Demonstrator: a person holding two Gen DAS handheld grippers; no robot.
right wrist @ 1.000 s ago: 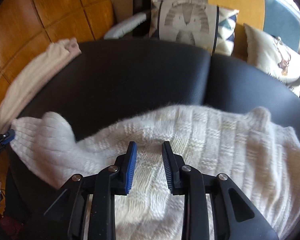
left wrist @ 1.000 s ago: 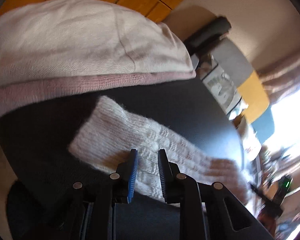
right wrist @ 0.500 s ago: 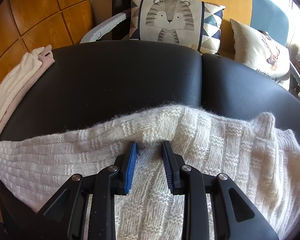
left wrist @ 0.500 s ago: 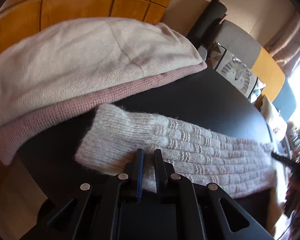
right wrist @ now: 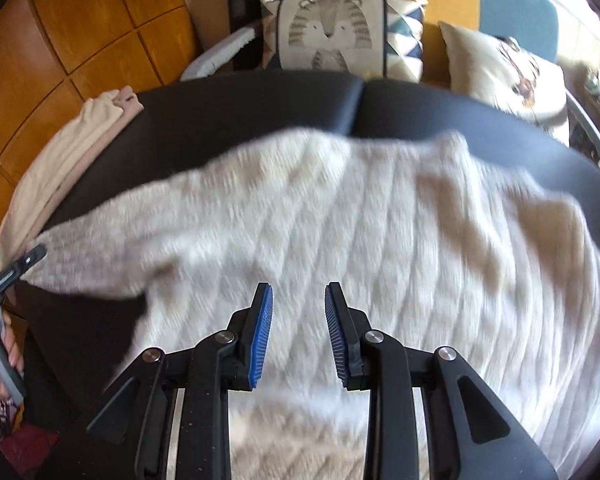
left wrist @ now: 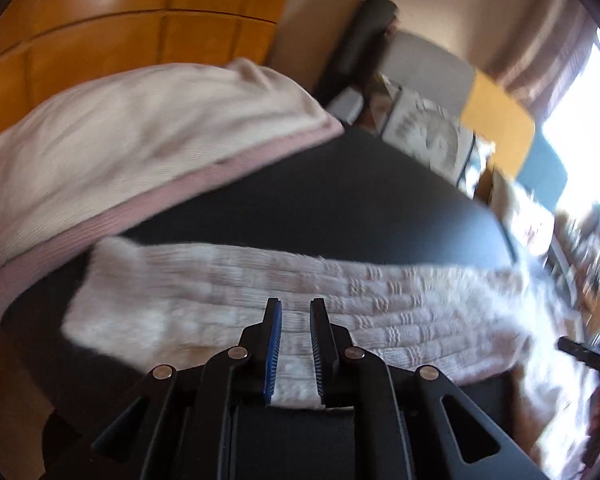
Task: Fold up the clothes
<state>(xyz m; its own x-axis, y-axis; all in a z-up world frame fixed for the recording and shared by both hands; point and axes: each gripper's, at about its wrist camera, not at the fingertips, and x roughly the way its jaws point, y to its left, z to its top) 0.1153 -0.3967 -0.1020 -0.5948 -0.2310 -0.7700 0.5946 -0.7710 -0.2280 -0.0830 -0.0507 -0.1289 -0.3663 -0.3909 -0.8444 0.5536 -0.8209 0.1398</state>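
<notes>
Right now my left gripper [left wrist: 296, 310] is pinching the sleeve of the white sweater [left wrist: 340, 296] between jaws standing only a narrow gap apart, while my right gripper [right wrist: 299, 298] is hovering over the sweater's body with its jaws well apart and gripping nothing. Further out, the sweater is lying spread across the black seat [right wrist: 260, 100], with folded cream and pink clothes [left wrist: 140, 148] sitting at the seat's left end near the wooden wall [left wrist: 100, 40].
</notes>
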